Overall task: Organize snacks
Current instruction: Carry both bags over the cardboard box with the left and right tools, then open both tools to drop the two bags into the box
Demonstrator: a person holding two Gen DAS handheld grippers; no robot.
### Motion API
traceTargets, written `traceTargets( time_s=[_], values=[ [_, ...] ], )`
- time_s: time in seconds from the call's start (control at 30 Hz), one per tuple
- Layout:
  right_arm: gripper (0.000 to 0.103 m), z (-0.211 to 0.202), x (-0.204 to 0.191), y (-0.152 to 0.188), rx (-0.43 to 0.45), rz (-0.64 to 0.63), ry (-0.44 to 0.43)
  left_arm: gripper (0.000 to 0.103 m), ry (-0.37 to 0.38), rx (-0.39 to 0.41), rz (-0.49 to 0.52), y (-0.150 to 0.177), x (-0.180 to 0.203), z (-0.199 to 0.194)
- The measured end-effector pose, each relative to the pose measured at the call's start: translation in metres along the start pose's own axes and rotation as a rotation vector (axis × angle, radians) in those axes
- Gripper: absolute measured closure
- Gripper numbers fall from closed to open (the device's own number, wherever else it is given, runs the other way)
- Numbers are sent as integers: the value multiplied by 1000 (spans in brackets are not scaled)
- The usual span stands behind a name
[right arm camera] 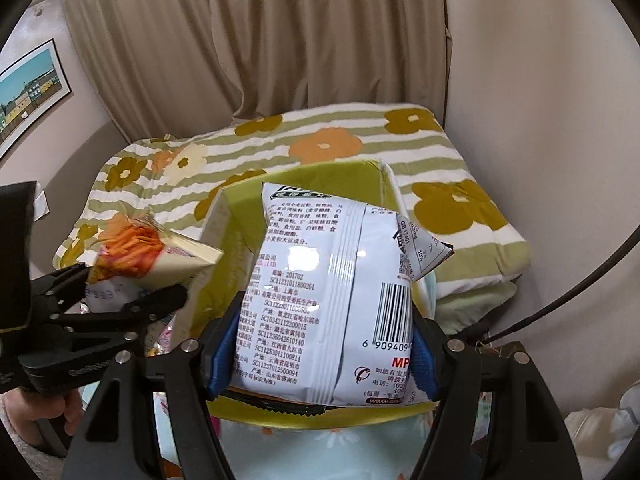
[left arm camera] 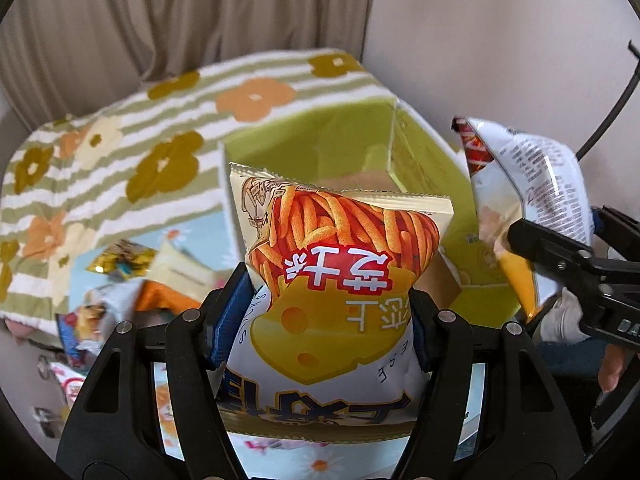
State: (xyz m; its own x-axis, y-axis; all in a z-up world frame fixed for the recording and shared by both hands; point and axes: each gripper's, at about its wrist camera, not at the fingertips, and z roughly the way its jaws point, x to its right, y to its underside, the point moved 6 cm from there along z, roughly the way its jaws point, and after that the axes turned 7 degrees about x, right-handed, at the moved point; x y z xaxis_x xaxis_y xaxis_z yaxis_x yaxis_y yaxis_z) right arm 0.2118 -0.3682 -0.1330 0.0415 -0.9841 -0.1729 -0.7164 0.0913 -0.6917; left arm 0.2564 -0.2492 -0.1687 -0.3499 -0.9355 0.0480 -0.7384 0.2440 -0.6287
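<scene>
My left gripper [left arm camera: 334, 320] is shut on a cheese-stick snack bag [left arm camera: 340, 272], yellow and red, held upside down in front of a green open box [left arm camera: 320, 136]. My right gripper [right arm camera: 324, 344] is shut on a white chip bag [right arm camera: 332, 280], its printed back and barcode facing the camera, held over the same green box [right arm camera: 360, 168]. In the left wrist view the right gripper [left arm camera: 560, 256] with the white bag [left arm camera: 532, 168] shows at the right. In the right wrist view the left gripper [right arm camera: 132, 292] with the cheese-stick bag [right arm camera: 156, 256] shows at the left.
The box stands on a bed with a flowered green-striped blanket [left arm camera: 120, 128]. Several loose snack packets [left arm camera: 120, 280] lie at the left on a light blue sheet. A beige curtain [right arm camera: 280, 40] hangs behind. A framed picture [right arm camera: 28, 92] is on the left wall.
</scene>
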Motion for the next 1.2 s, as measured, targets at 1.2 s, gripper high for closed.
traceTargets(
  time_s=[1.2],
  values=[
    [1,43,18,30,-84,-6,29,1,-40,-59,-76,34,-29,0]
  ],
)
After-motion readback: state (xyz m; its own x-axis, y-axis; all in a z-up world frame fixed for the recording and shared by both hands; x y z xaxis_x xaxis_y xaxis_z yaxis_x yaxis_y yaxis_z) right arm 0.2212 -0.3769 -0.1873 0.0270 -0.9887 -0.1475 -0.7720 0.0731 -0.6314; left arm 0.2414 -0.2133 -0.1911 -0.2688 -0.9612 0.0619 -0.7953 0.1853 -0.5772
